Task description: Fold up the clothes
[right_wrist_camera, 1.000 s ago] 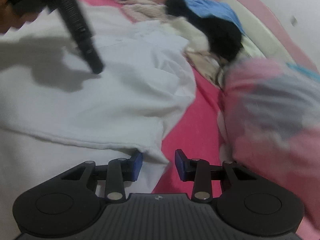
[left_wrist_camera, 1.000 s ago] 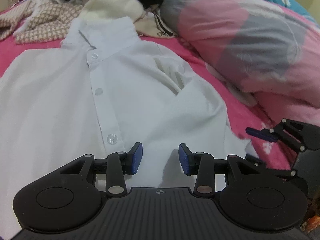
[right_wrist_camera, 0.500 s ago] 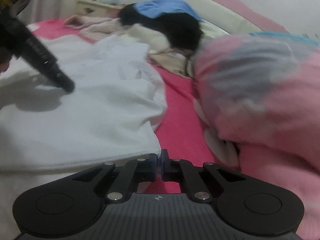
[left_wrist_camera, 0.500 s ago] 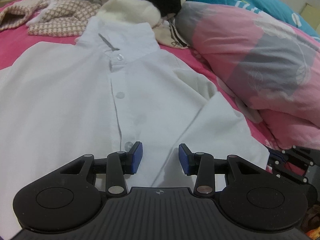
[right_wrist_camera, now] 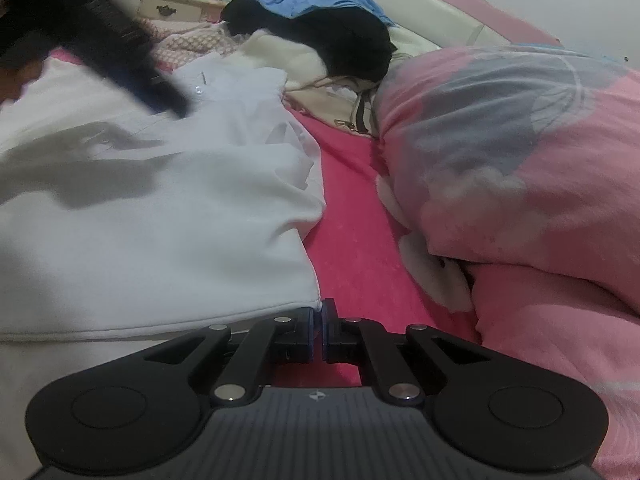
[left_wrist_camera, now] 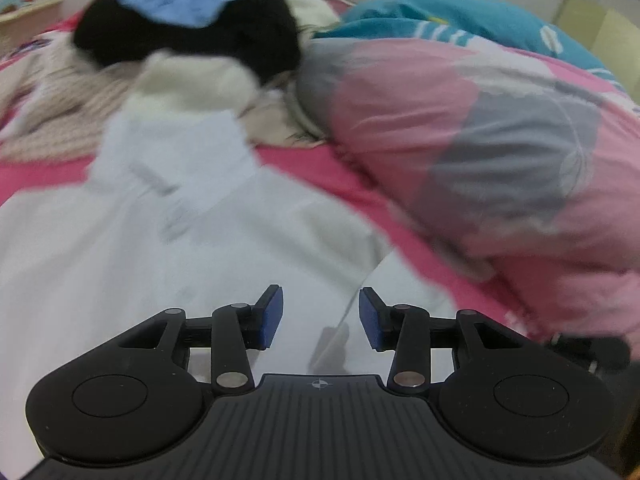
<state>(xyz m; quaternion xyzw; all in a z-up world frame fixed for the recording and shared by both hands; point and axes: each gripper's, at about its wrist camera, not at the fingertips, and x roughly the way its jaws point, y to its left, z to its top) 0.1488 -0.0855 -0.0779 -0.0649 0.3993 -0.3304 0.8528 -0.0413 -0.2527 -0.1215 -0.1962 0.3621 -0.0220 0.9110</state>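
So the white shirt (right_wrist_camera: pixel 152 216) is spread flat on the pink bed sheet (right_wrist_camera: pixel 352 216), collar end toward the pile of clothes (right_wrist_camera: pixel 320 32) by the headboard, with its right side edge running along the strip of bare sheet next to the bunched-up pink duvet (right_wrist_camera: pixel 520 168).

The right gripper (right_wrist_camera: pixel 321 322) is angled down at the near corner of that side of the shirt, jaws clenched right on the hem corner, with a bit of white fabric pinched between the blue pads. It's sitting low, basically at sheet level.

The left gripper (left_wrist_camera: pixel 320 318) is tilted down over the middle of the shirt, hovering above the fabric, jaws apart with nothing between them, just cloth underneath. Its view is pretty motion-blurred, so the placket and collar are smeary. In the right wrist view you can see the left one's black body poking in from the top left corner, throwing a shadow across the shirt's chest.
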